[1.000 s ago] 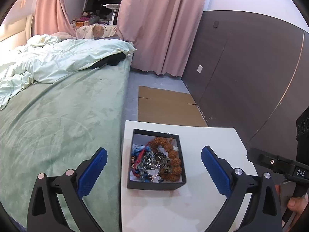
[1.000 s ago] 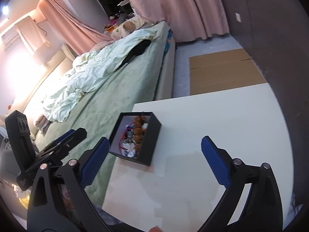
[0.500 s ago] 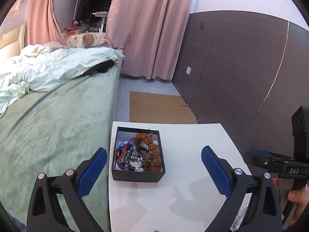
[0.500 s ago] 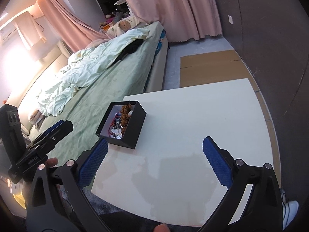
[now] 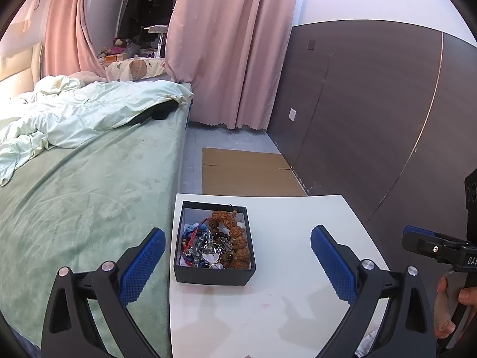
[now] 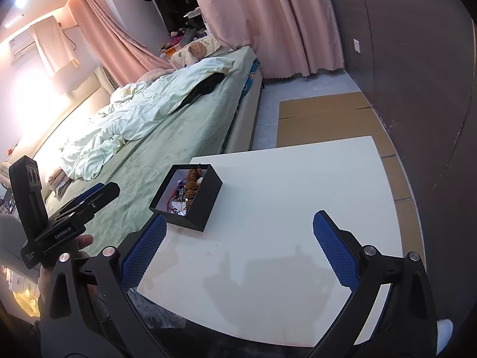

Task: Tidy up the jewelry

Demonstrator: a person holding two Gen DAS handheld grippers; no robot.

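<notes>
A small black box [image 5: 208,276] sits near the left edge of a white table [image 5: 298,298]. It holds a tangle of jewelry [image 5: 214,244]: brown bead bracelets, red and blue cords, silver pieces. My left gripper [image 5: 237,262] hovers open above the table, its blue pads either side of the box and nearer the camera. In the right wrist view the box [image 6: 205,205] stands left of centre. My right gripper [image 6: 238,253] is open over bare tabletop [image 6: 298,208], to the right of the box. Each gripper shows at the edge of the other's view, held by a hand.
A green bed [image 5: 74,194] with a rumpled pale quilt [image 5: 74,116] runs along the table's left side. Flattened cardboard [image 5: 247,173] lies on the floor beyond the table. A dark panelled wall [image 5: 372,119] stands to the right, pink curtains [image 5: 232,59] behind.
Both grippers have drawn back and risen from the box, so it looks smaller and farther. The left view has swung slightly. Both stay open and the box has not moved.
</notes>
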